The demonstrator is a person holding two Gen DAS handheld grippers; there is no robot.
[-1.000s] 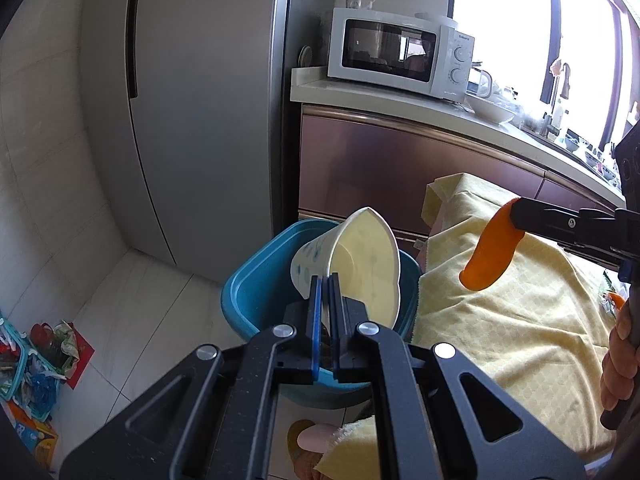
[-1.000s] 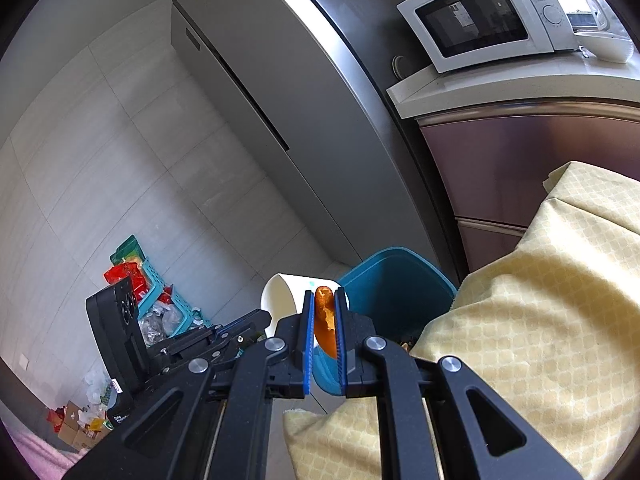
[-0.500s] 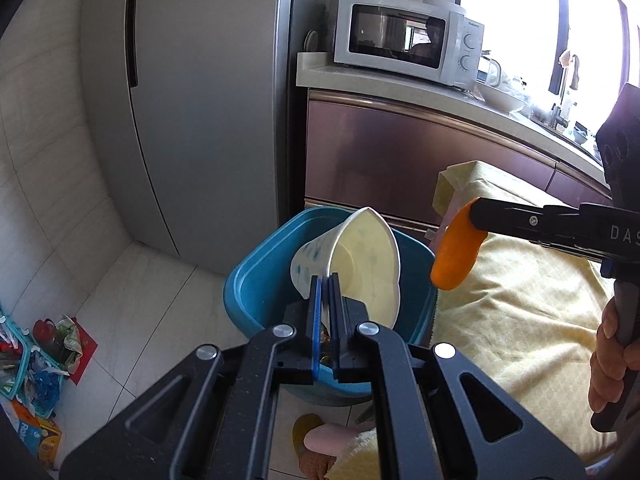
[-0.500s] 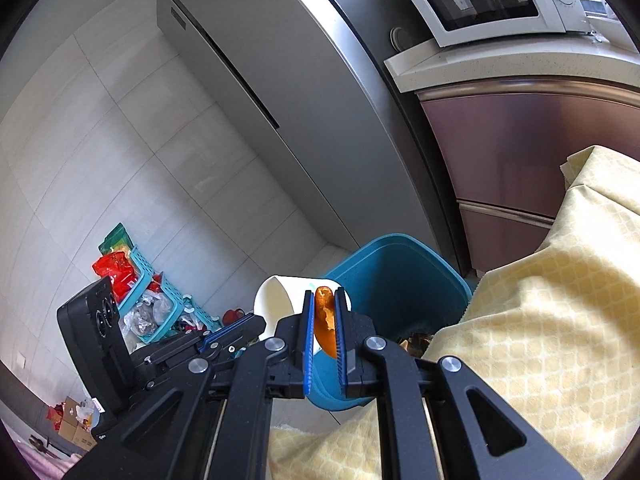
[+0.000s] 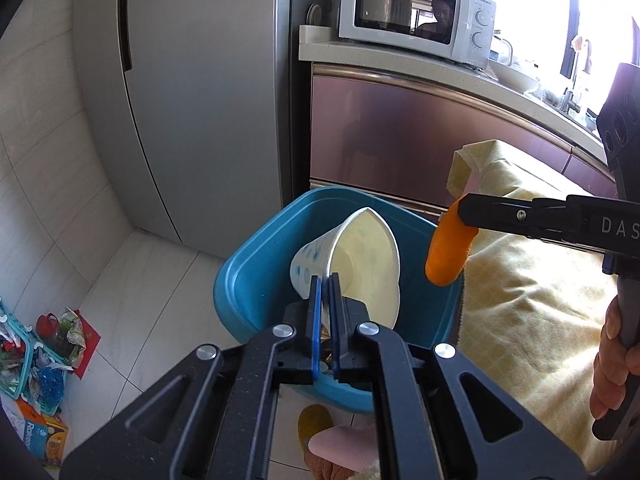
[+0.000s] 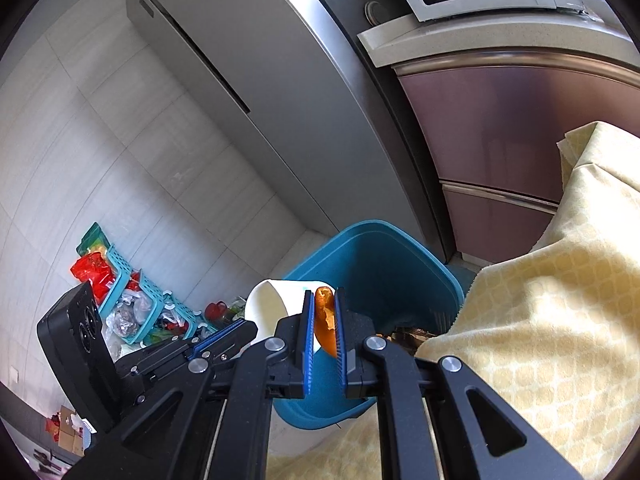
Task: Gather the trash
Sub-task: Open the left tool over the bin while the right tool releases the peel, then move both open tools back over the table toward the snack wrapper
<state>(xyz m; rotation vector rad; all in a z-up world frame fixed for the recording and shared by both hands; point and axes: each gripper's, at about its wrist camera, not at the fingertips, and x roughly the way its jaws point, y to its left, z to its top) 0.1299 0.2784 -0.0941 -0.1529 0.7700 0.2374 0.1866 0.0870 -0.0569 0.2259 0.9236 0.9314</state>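
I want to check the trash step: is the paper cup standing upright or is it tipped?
Tipped. The paper cup lies on its side over the blue bin, its open mouth facing the camera, rim pinched flat by the left gripper.

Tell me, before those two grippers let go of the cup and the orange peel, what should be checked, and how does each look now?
1. Left gripper pinches the paper cup by its rim: ok.
2. Right gripper clamps the orange peel: ok.
3. Cup over the blue bin: ok.
4. Peel over the bin's opening, not the yellow cloth: cannot tell; it hangs near the rim.
5. Bin has room: ok.
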